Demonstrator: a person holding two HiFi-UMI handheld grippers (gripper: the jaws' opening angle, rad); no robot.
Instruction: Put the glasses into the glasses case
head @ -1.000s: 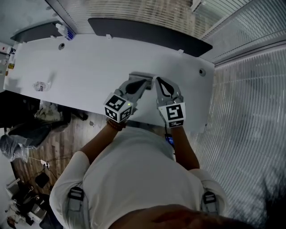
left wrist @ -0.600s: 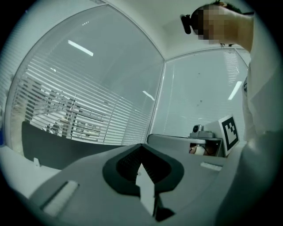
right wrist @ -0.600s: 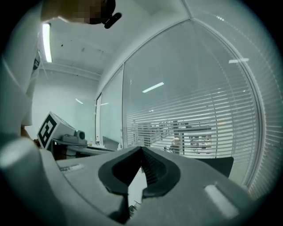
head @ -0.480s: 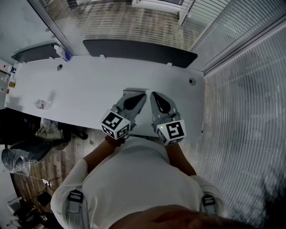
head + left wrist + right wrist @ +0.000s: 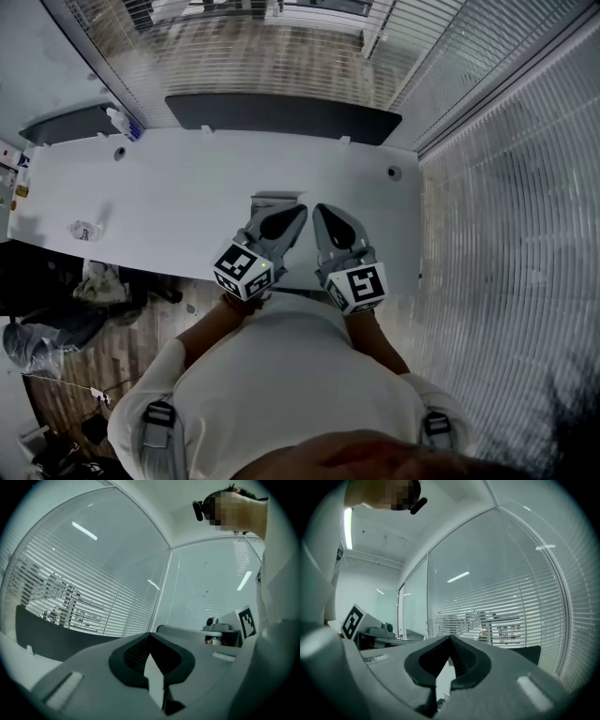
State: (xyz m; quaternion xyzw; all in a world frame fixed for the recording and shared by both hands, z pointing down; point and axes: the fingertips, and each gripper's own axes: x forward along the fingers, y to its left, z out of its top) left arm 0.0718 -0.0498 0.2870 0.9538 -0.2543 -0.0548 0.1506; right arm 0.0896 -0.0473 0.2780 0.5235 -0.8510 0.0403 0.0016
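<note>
The left gripper (image 5: 297, 212) has its jaws pressed together at the tips with nothing between them, as the left gripper view shows (image 5: 150, 634). The right gripper (image 5: 320, 210) is closed the same way, tip on tip and empty (image 5: 450, 637). Both are held level, side by side and close to the person's chest, over the near edge of the white bench (image 5: 169, 187). Their tips point toward the far side and lean in toward each other. Each gripper's marker cube sits at its rear, the left cube (image 5: 242, 270) and the right cube (image 5: 356, 286) just in front of the person's white shirt (image 5: 281, 375).

The grey glasses case (image 5: 275, 200) lies flat on the bench just beyond the left gripper's tip, apart from both grippers. Whether the glasses are inside it cannot be told. A small crumpled item (image 5: 84, 230) lies well to the left on the bench. A dark panel (image 5: 281, 112) runs along the far edge, and slatted blinds (image 5: 506, 234) stand behind glass.
</note>
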